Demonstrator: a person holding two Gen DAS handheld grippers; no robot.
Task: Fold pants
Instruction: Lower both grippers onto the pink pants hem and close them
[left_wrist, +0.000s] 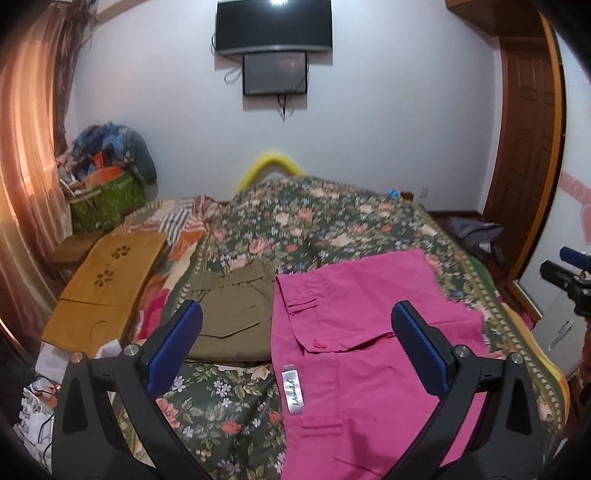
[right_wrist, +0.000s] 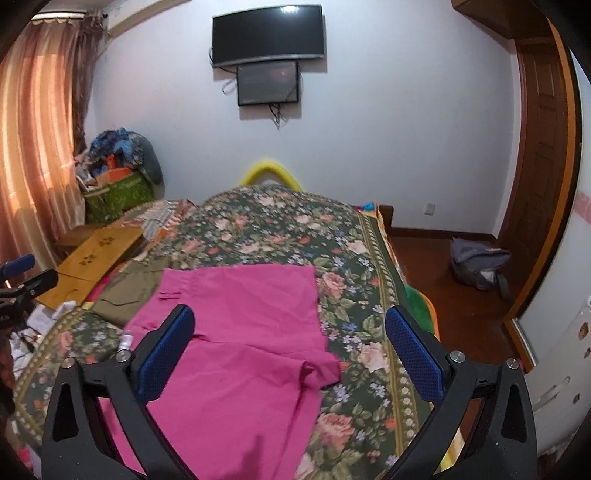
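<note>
Floral bedspread (left_wrist: 258, 229) carries pink pants (left_wrist: 354, 332) below wall-mounted screens (left_wrist: 274, 27).

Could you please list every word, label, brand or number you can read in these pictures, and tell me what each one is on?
White tag on the pink pants: dark cursive writing, too blurred to read.
Green bag by the curtain: pale markings, too small to read.
Left gripper's body, seen at the right wrist view's edge: white letters cut off, unreadable.
Nothing else carries text; both wall screens are dark.
</note>
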